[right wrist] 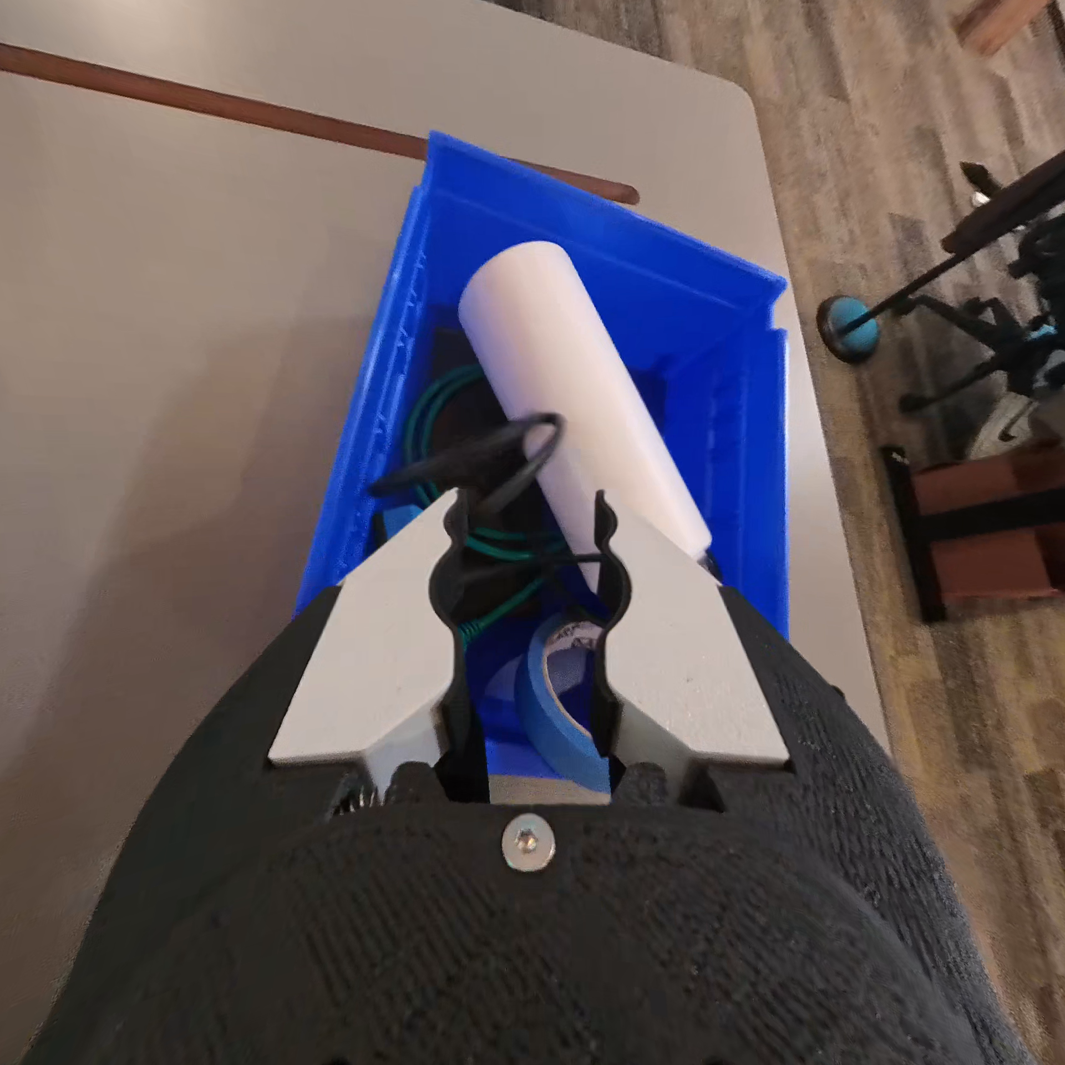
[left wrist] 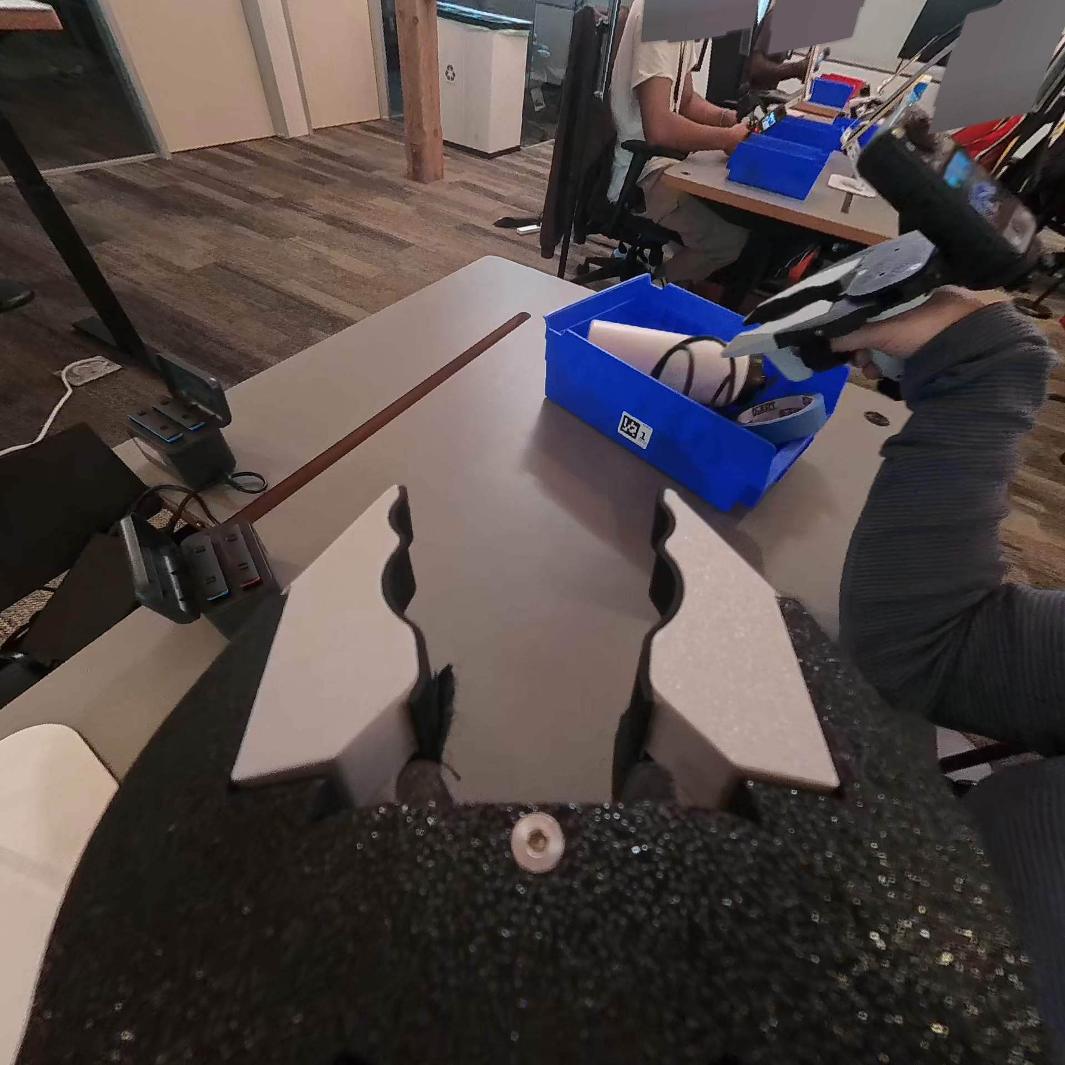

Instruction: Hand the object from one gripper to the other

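Observation:
A blue bin (left wrist: 605, 392) stands on the grey table. In it lie a white tube (left wrist: 645, 346), a black cord (left wrist: 686, 357) and a roll of blue tape (left wrist: 789, 412). My left gripper (left wrist: 530, 501) is open and empty over the bare table, short of the bin. My right gripper (left wrist: 740, 334) hangs over the bin's right end. In the right wrist view my right gripper (right wrist: 527, 501) is open just above the bin (right wrist: 605, 242), over the black cord (right wrist: 490, 455), beside the white tube (right wrist: 553, 357). A green wire coil (right wrist: 426, 415) and the tape (right wrist: 553, 709) lie below it.
A brown strip (left wrist: 374, 420) runs across the table left of the bin. Black charger blocks (left wrist: 184, 426) sit at the table's left edge. The sleeved arm (left wrist: 933, 547) holding the right gripper fills the right side. The table edge (right wrist: 807, 403) is close behind the bin. My hands' fingertips stand some 40 cm from each other. My left tips are about 40 cm from the tape (right wrist: 553, 709), my right tips only 11 cm.

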Demonstrator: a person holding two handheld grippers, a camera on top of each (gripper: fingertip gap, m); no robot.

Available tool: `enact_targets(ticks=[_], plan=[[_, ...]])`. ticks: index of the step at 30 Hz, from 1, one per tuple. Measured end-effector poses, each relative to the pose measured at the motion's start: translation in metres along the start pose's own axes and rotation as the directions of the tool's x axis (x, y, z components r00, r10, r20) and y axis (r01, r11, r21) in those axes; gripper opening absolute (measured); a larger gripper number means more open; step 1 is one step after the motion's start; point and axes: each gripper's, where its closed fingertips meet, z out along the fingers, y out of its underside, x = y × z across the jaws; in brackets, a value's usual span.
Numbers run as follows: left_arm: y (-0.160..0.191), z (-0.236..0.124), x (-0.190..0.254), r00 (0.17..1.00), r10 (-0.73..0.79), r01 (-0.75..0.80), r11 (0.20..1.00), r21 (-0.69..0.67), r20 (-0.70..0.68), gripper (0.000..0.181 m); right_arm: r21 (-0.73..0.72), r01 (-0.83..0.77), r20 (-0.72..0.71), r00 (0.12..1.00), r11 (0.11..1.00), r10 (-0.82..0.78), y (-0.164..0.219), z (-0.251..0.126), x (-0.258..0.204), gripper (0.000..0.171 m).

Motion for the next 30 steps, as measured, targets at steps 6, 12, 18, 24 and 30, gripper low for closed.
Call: enact_targets(ticks=[6,12,18,24,30], plan=[[-0.003,0.0,0.0,1.0,-0.003,0.003,1.0,0.013,-0.003,0.079,0.034,-0.005,-0.112,0.994,0.999,0.009,0.004,-0.027,0.019,0.044],[-0.006,0.001,-0.002,1.0,-0.001,0.001,1.0,0.03,0.005,0.077,0.435,0.055,-0.306,0.948,0.899,0.09,-0.062,-0.095,0.042,0.044],[-0.02,0.001,-0.005,0.998,0.023,-0.028,0.994,0.107,0.051,0.077,0.868,-0.009,-0.045,0.994,0.496,0.098,-0.143,-0.169,-0.017,0.064],[-0.051,-0.022,0.008,0.994,0.052,-0.081,0.944,0.319,0.097,0.083,0.953,-0.11,0.133,0.989,0.281,-0.067,-0.174,-0.196,-0.072,0.079],[-0.064,-0.082,0.046,0.971,0.104,-0.2,0.846,0.494,0.214,0.085,0.931,0.047,0.006,0.99,0.361,-0.144,-0.184,-0.164,-0.097,0.081]])
